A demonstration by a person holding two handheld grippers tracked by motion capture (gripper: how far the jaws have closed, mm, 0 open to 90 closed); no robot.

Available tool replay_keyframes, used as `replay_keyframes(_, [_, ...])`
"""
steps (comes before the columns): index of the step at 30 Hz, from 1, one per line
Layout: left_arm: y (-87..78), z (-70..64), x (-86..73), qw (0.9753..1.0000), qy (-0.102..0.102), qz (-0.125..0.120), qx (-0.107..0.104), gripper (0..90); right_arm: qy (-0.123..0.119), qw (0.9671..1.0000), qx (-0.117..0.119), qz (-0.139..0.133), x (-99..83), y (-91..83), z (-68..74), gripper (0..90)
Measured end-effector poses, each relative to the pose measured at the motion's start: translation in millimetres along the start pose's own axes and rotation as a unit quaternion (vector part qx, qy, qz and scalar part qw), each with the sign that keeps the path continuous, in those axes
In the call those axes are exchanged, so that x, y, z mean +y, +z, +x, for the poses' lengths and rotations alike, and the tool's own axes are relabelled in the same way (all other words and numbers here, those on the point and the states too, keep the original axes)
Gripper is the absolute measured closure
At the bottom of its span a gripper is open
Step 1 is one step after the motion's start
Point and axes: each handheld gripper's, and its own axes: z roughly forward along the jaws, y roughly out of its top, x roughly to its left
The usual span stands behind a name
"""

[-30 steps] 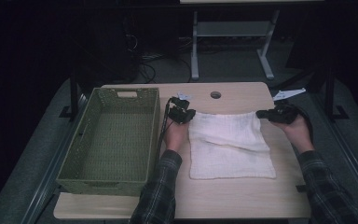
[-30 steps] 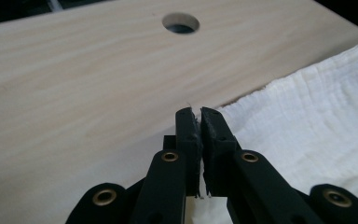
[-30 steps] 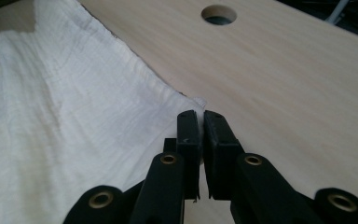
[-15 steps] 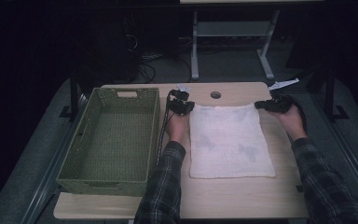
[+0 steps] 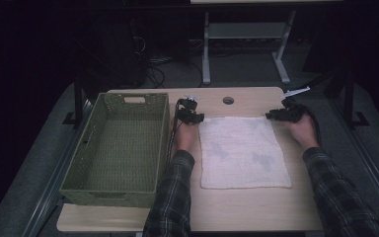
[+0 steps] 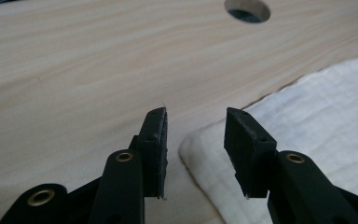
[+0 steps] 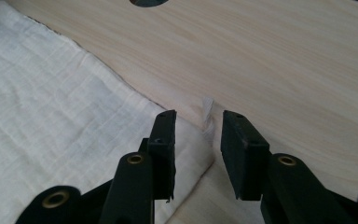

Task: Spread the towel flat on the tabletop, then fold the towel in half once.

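left gripper (image 6: 193,140) jaws apart over towel (image 5: 242,150) far-left corner | right gripper (image 7: 196,140) jaws apart at far-right corner | towel flat mid-table (image 5: 256,207), beside basket (image 5: 121,148) | likely soft, light, limp: pinch corners

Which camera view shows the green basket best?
The high view: the whole green basket sits left of the white cloth, open side up. The left and right gripper views show cloth corners and the wooden table instead.
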Motion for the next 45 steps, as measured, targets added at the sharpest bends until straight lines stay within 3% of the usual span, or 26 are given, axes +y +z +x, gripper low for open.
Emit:
replay_keyframes(7, [6.4,-1.7,-4.4,0.9998,0.015,0.015,0.004,60.0,-0.002,1.0,0.0,0.006,-4.4,8.7,0.7,67.4])
replay_keyframes(12, [8.7,-3.1,-6.3,0.9995,0.024,0.021,0.001,73.5,-0.004,1.0,-0.004,0.006,-5.9,11.2,0.9,72.5])
replay_keyframes(15, [8.7,-5.2,-5.7,0.9992,0.031,0.024,-0.005,84.8,-0.003,1.0,-0.005,0.007,-6.9,10.6,0.7,83.5])
replay_keyframes(20, [2.8,-7.3,-2.5,0.9995,0.025,0.013,-0.009,86.5,0.002,1.0,0.0,0.006,-6.2,7.9,0.9,87.2])
replay_keyframes(33, [-24.8,-16.9,0.2,0.9997,0.019,-0.015,-0.008,86.8,-0.005,0.9988,0.02,-0.044,-0.5,-27.8,9.3,88.2])
replay_keyframes(45, [-58.0,-31.2,-13.1,0.9993,0.021,-0.026,-0.016,86.8,-0.017,0.996,0.038,-0.08,-13.5,-60.4,26.6,88.4])
